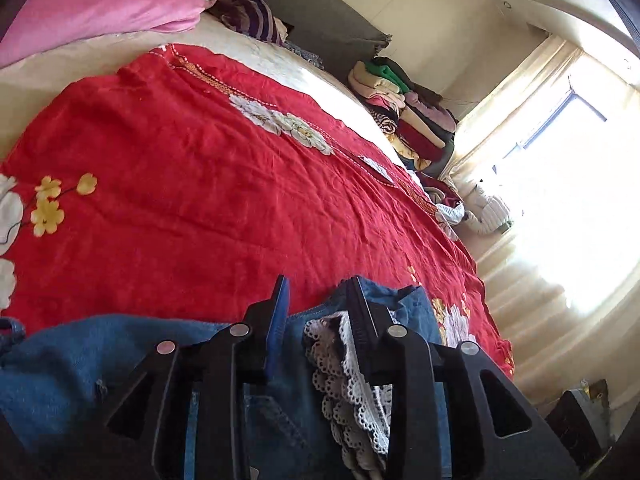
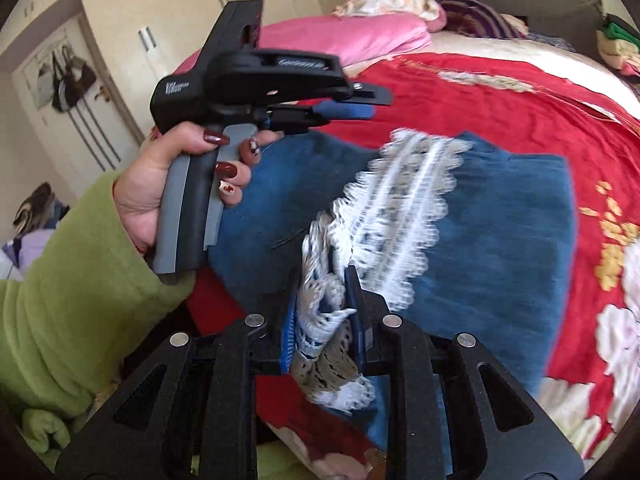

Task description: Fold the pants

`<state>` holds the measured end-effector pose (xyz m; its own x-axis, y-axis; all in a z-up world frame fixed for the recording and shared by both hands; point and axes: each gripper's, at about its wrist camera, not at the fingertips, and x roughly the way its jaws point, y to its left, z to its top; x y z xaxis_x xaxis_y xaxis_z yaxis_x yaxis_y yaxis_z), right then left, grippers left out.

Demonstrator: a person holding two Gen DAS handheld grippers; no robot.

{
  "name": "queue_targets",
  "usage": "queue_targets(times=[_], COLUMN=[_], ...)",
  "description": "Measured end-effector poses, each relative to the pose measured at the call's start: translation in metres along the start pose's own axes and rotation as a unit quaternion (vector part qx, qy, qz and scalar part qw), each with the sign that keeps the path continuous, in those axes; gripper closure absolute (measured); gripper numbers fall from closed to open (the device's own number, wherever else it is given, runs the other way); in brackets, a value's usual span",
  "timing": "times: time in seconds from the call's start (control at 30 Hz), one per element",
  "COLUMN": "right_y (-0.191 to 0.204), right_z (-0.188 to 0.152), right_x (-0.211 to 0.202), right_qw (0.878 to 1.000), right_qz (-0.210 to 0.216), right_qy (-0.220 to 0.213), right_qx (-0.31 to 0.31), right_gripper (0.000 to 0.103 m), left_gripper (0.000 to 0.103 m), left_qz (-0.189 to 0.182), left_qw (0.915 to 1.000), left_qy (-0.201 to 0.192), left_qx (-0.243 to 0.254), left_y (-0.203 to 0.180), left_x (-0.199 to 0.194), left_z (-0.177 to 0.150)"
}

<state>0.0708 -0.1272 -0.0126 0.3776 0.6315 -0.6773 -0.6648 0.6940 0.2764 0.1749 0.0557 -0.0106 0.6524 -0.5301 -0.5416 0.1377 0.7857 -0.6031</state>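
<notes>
Right gripper [image 2: 324, 312]: my jaws clamp the jeans' [image 2: 500, 208] lace hem [image 2: 404, 200].
Left gripper [image 1: 316, 300]: my jaws part-open, gripping nothing.
Jeans: long axis toward 1 o'clock on the bed [image 2: 500, 112], right hand nearer.

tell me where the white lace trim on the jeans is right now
In the right wrist view the lace trim lies across the jeans on the red bedspread, its near end pinched in the right hand-held gripper.

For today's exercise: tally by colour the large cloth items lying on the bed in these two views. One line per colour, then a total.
Red: 1, the red embroidered bedspread
Blue: 1, the blue denim pants with white lace trim
Pink: 1, the pink pillow
Purple-striped: 1, the purple striped cloth
Total: 4
</notes>
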Motion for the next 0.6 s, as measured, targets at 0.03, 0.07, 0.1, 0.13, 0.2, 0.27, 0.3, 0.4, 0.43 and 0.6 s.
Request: queue_targets(times=[0.03, 0.07, 0.1, 0.13, 0.2, 0.27, 0.3, 0.4, 0.43, 0.6], right_y=[0.004, 0.008, 0.01, 0.011, 0.012, 0.011, 0.009, -0.001, -0.006, -0.034], right_z=[0.0, -0.001, -0.002, -0.001, -0.003, -0.004, -0.003, -0.006, -0.006, -0.013], right_x=[0.007, 0.012, 0.015, 0.017, 0.01, -0.007, -0.017, -0.041, -0.044, -0.044], right_qw=[1.0, 1.0, 1.0, 1.0, 1.0, 1.0, 1.0, 0.999, 0.999, 0.999], right_qz=[0.0, -0.007, -0.011, -0.009, 0.004, 0.012, 0.011, -0.001, -0.007, -0.04], right_qy=[0.006, 0.01, 0.013, 0.014, 0.012, -0.006, -0.015, -0.038, -0.04, -0.031], right_qx=[-0.01, -0.016, -0.022, -0.021, -0.013, -0.013, -0.013, -0.005, -0.002, 0.02], right_gripper=[0.088, 0.086, 0.084, 0.079, 0.072, 0.062, 0.06, 0.055, 0.053, 0.052], left_gripper=[0.066, 0.057, 0.057, 0.056, 0.053, 0.05, 0.049, 0.049, 0.049, 0.049], left_qz=[-0.002, -0.002, -0.002, -0.004, 0.0, 0.007, 0.003, -0.002, -0.002, 0.018], left_qw=[1.0, 0.9999, 0.9997, 0.9996, 0.9994, 0.9989, 0.9988, 0.9981, 0.9978, 0.9964], left_qy=[0.004, 0.013, 0.021, 0.025, 0.035, 0.046, 0.049, 0.061, 0.065, 0.082], left_qx=[-0.002, -0.007, -0.009, -0.008, 0.001, 0.007, 0.007, -0.007, -0.009, -0.007], left_y=[0.0, 0.0, 0.0, 0.0, -0.005, -0.011, -0.012, -0.009, -0.008, -0.01], left_x=[0.002, 0.006, 0.011, 0.014, 0.019, 0.023, 0.024, 0.025, 0.025, 0.042], left_z=[-0.004, -0.008, -0.012, -0.018, -0.025, -0.028, -0.029, -0.031, -0.032, -0.027])
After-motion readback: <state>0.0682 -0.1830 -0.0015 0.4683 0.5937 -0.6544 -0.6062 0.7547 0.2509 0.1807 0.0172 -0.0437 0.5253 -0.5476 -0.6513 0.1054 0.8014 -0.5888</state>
